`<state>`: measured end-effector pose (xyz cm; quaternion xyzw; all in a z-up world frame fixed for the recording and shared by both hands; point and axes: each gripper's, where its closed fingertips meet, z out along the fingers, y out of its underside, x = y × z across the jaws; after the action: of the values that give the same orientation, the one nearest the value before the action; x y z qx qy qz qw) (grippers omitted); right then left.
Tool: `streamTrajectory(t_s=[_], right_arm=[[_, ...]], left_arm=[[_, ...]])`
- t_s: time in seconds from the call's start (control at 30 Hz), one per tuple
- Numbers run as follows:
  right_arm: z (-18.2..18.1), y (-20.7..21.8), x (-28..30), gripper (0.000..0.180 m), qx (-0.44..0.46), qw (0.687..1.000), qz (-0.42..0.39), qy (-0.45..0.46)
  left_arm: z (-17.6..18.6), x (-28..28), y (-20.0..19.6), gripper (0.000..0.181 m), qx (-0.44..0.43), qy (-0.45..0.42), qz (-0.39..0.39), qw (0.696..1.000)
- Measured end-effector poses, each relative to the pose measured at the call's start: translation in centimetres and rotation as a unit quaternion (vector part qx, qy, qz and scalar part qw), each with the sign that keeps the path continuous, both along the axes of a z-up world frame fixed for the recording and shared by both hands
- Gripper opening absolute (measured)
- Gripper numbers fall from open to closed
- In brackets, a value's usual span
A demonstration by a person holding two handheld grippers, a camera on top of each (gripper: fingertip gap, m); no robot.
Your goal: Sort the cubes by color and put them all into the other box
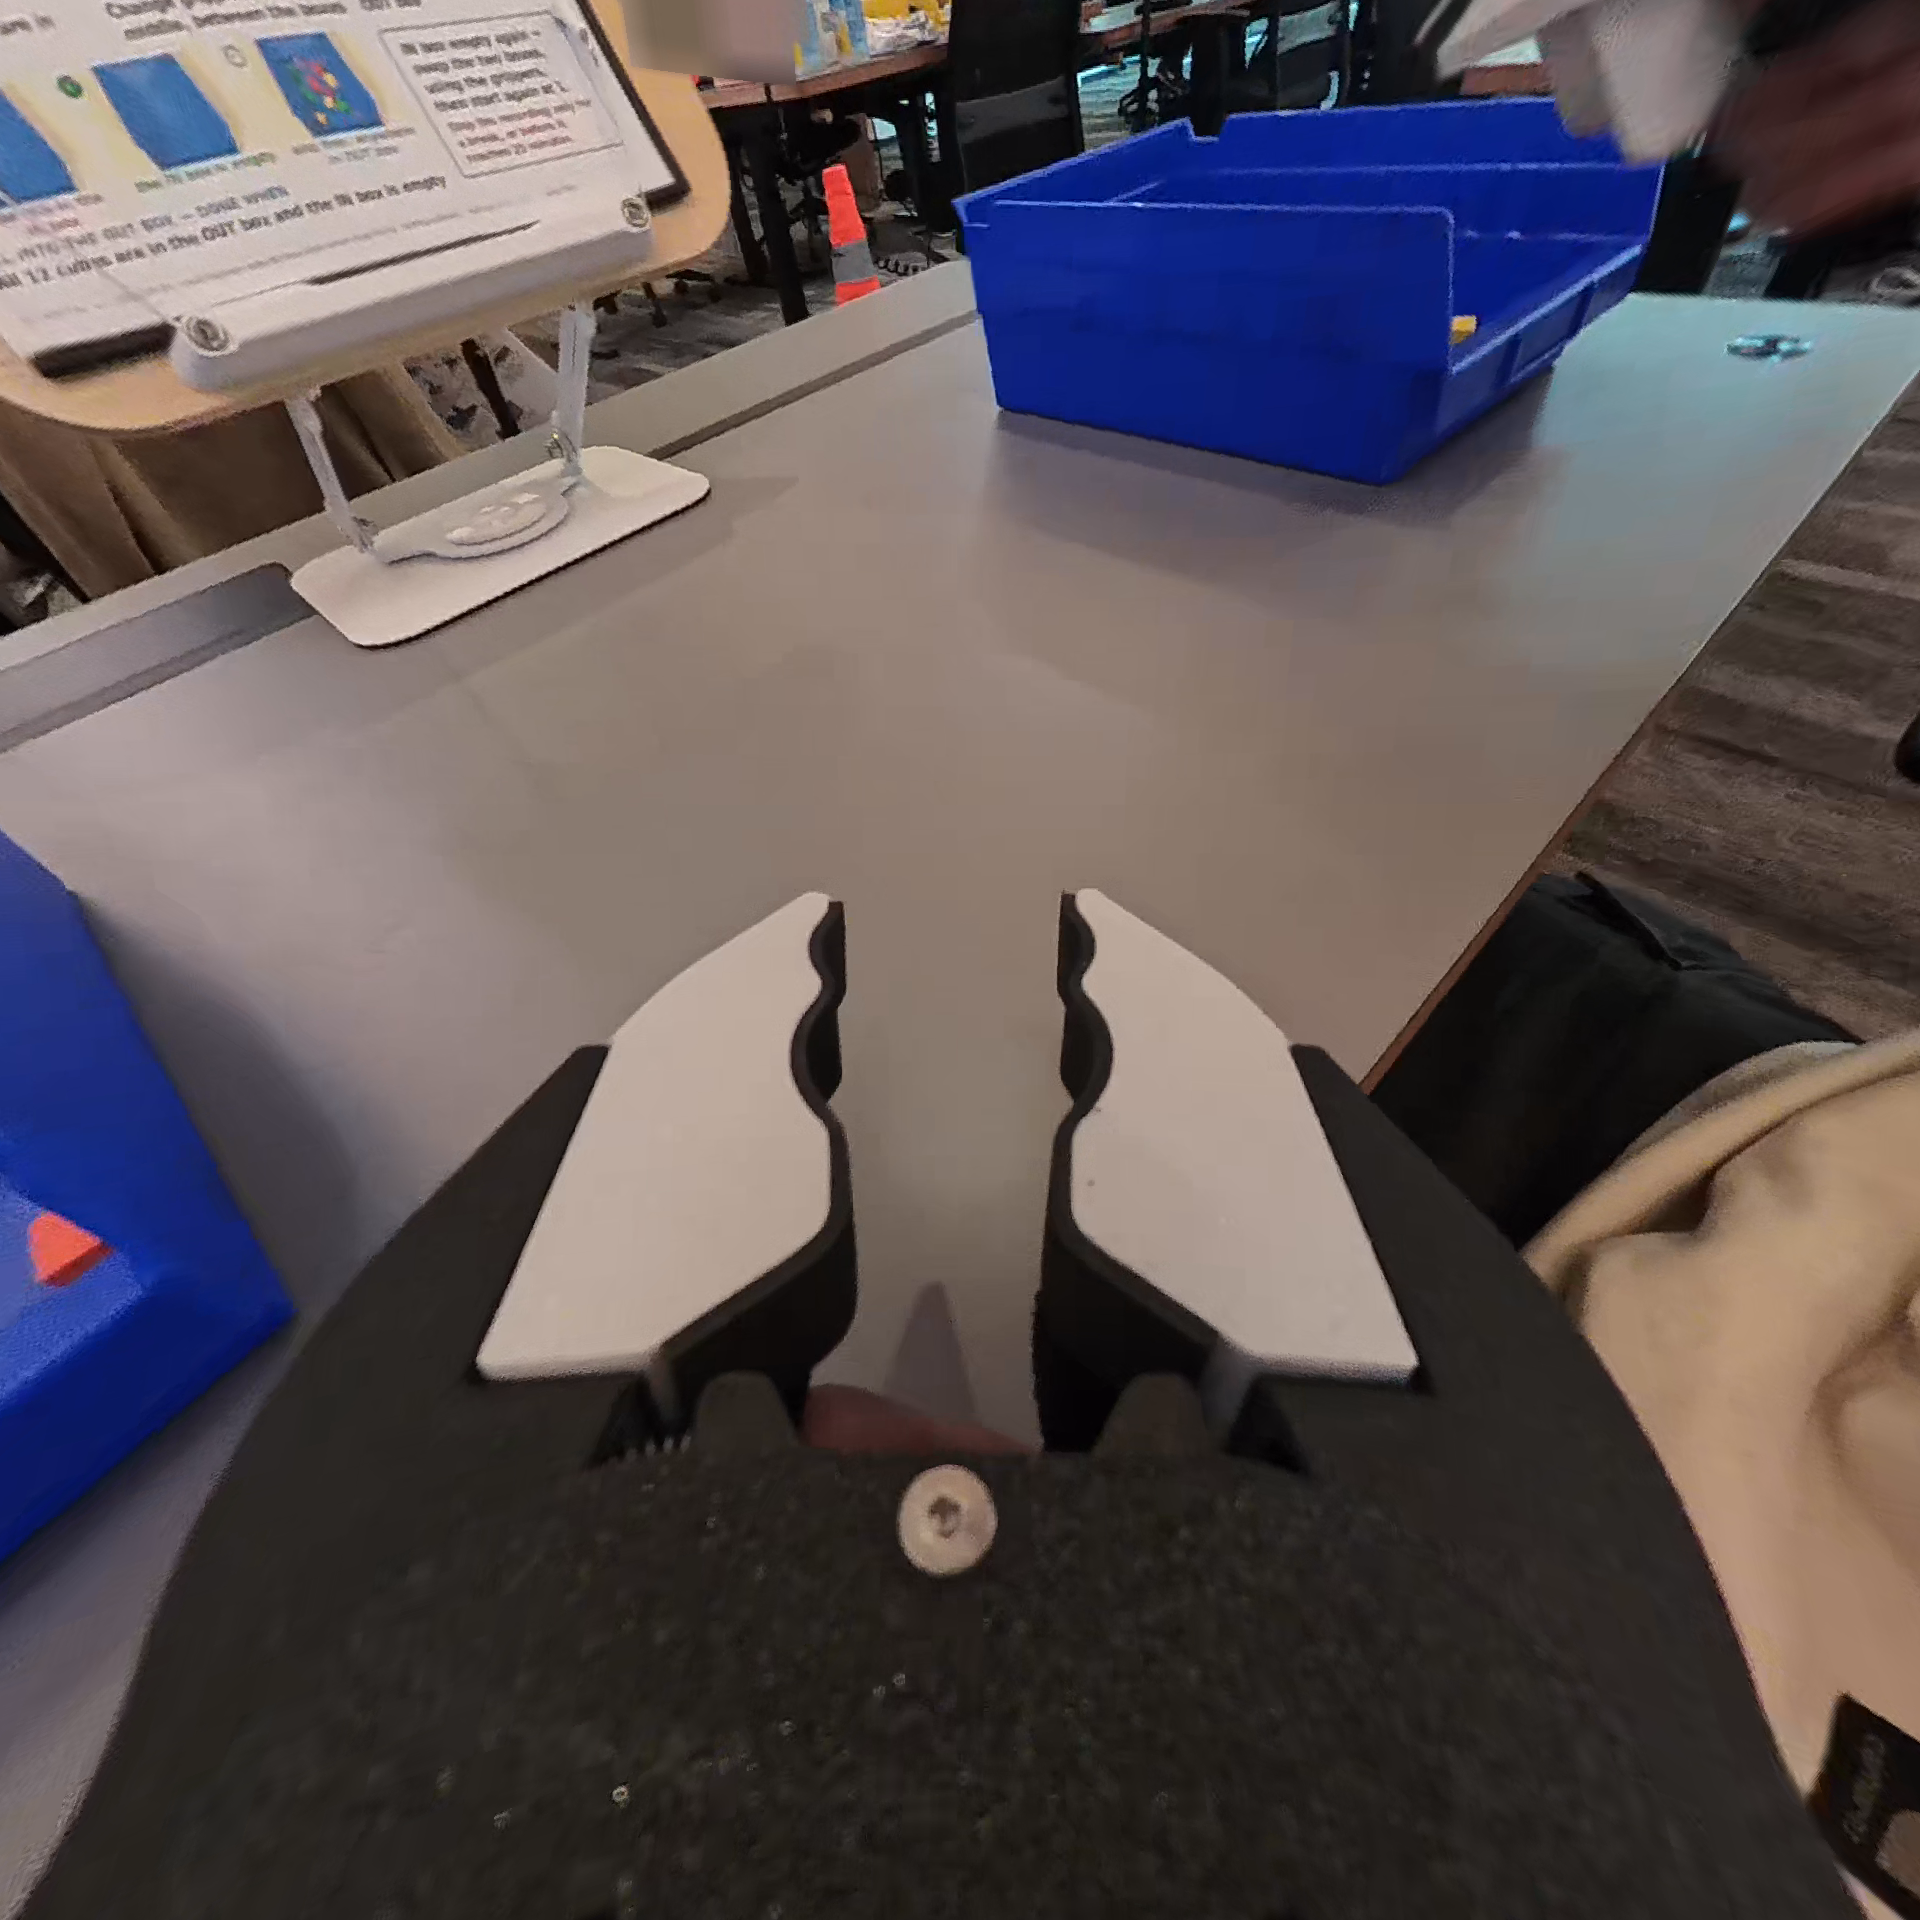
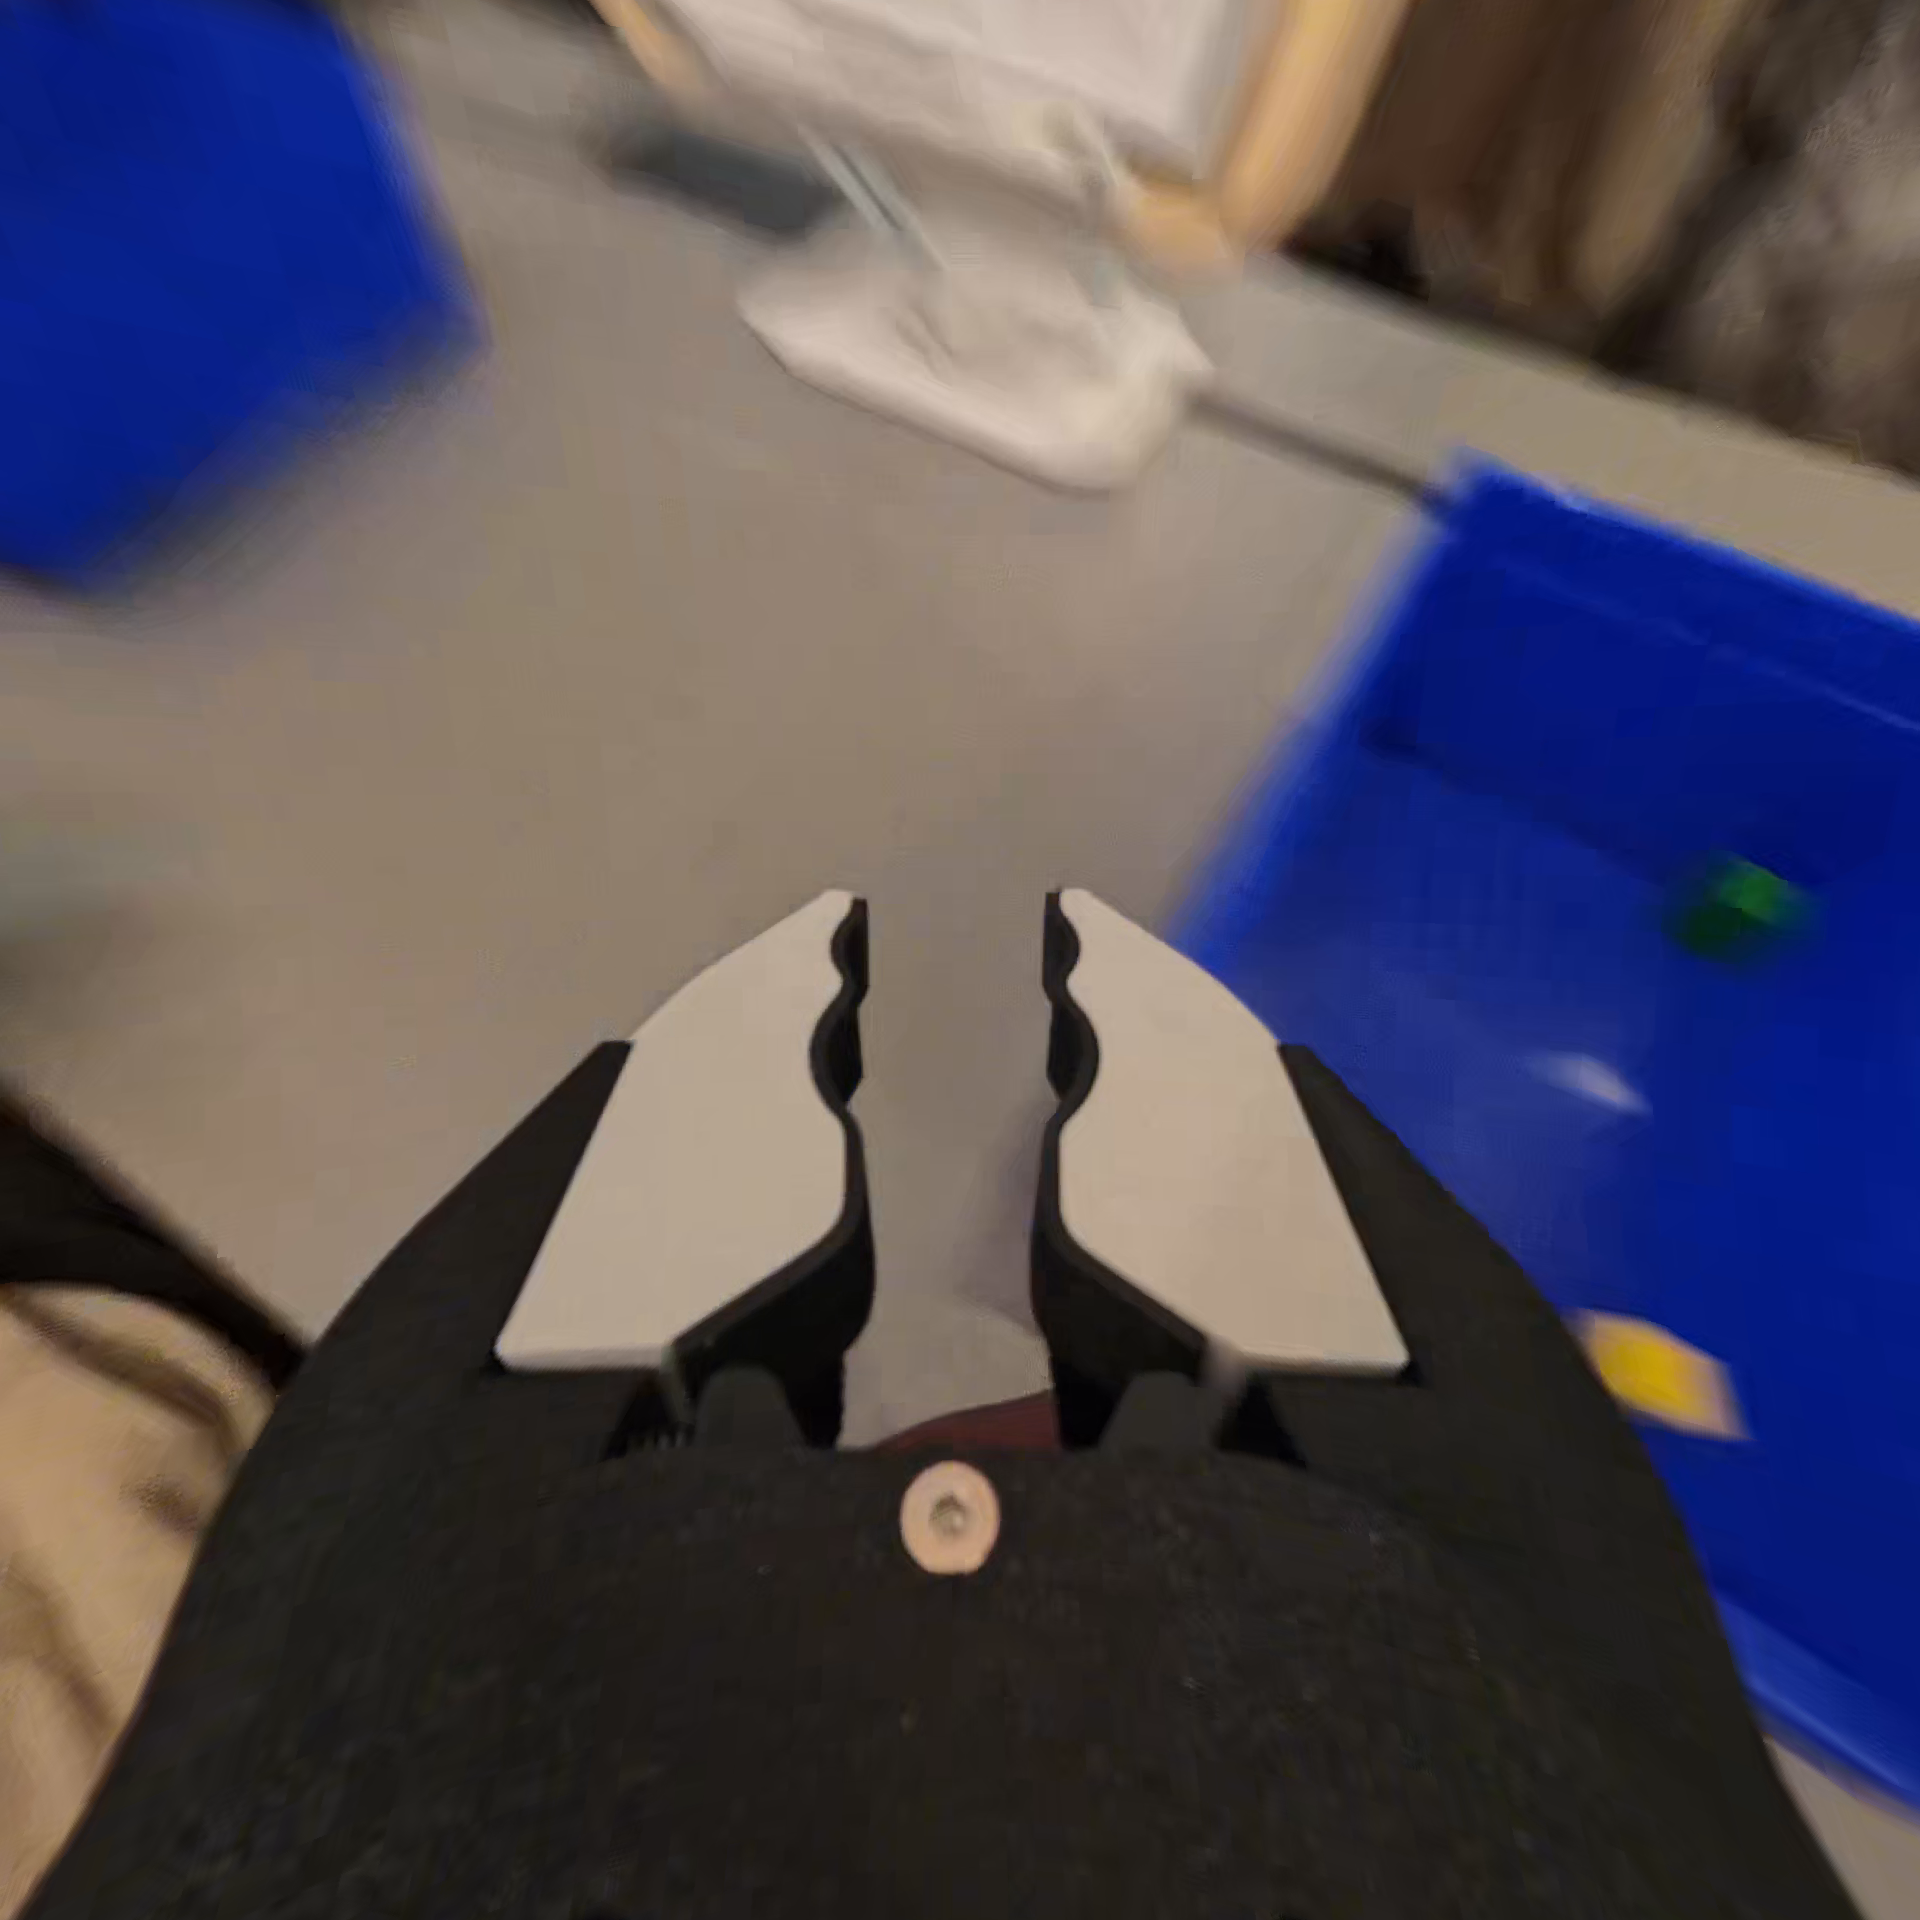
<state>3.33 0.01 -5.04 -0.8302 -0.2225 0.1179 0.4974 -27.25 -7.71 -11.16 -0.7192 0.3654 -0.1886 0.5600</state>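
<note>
Left tool: jaws parted with a clear gap, nothing between them; it hangs over the bare grey table, pointing along it.
Right tool: jaws parted a little less widely, also empty; it is over the table just beside the near wall of a blue bin. This view is smeared by motion blur.
Far blue bin: stands on the table ahead and to the right in the left wrist view, split by upright dividers; a sliver of a yellow cube shows through a gap at its right side.
Near blue bin: at the left edge of the left wrist view, close to the left tool; a red cube lies inside it.
Bin beside right tool: holds a green cube farther in and a yellow cube nearer the camera, apart from each other; a pale blurred patch lies between them, too smeared to name.
Second bin in right view: upper left, well apart from the first; contents not visible.
Instruction card stand: white base on the table's far side, holding a tilted printed card.
Traffic cone: orange, on the floor beyond the table.
Sleeve: cream fabric at the right edge, next to the left tool.
</note>
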Motion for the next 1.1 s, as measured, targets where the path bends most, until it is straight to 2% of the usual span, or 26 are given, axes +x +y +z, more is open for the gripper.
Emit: streamTrajectory(t_s=[0.07, 0.13, 0.17, 0.23, 0.27, 0.33, 0.43, 0.57, 0.73, 0.83, 0.97, 1.1], right_arm=[[0.8, -3.7, -6.7, 0.032, 0.091, 0.985, 0.050, 0.136], [-0.9, -6.9, -10.7, 0.028, 0.138, 0.970, 0.062, 0.192], [-2.1, -8.2, -11.8, 0.027, 0.164, 0.967, 0.058, 0.186], [-4.5, -10.0, -13.3, 0.028, 0.173, 0.977, 0.064, 0.106], [-5.0, -10.1, -13.0, 0.028, 0.188, 0.979, 0.043, 0.070], [-4.8, -10.6, -13.3, 0.028, 0.207, 0.975, 0.049, 0.058], [-5.0, -10.3, -13.0, 0.032, 0.195, 0.979, 0.048, 0.049], [-5.6, -10.1, -12.7, 0.032, 0.162, 0.982, 0.047, 0.087], [-5.9, -9.9, -12.4, 0.032, 0.134, 0.984, 0.049, 0.103], [-6.2, -9.8, -12.4, 0.031, 0.122, 0.985, 0.059, 0.110], [-6.9, -9.8, -12.7, 0.031, 0.095, 0.985, 0.072, 0.125], [-7.2, -9.9, -12.5, 0.030, 0.082, 0.985, 0.079, 0.132]], left_arm=[[0.0, -0.2, 0.2, 0.039, -0.017, -0.015, 0.006, 1.000], [-0.1, -0.5, 0.4, 0.041, -0.031, -0.026, 0.015, 0.999], [-0.2, -0.7, 0.5, 0.045, -0.035, -0.028, 0.026, 0.999], [-0.5, -1.3, 0.6, 0.048, -0.034, -0.019, 0.045, 0.998], [-0.6, -1.7, 0.7, 0.048, -0.029, -0.011, 0.055, 0.998], [-0.8, -2.3, 1.0, 0.048, -0.025, 0.001, 0.074, 0.997], [-1.1, -2.6, 1.2, 0.048, -0.039, -0.005, 0.077, 0.996], [-0.7, -4.2, 1.1, 0.053, -0.061, -0.003, 0.088, 0.994], [2.1, -15.0, 3.6, 0.049, -0.097, 0.025, 0.231, 0.968], [2.6, -20.3, 7.1, 0.049, -0.145, 0.055, 0.274, 0.949], [-0.3, -23.4, 11.9, 0.056, -0.252, 0.127, 0.279, 0.918], [-4.3, -24.3, 14.2, 0.063, -0.350, 0.181, 0.280, 0.875]])
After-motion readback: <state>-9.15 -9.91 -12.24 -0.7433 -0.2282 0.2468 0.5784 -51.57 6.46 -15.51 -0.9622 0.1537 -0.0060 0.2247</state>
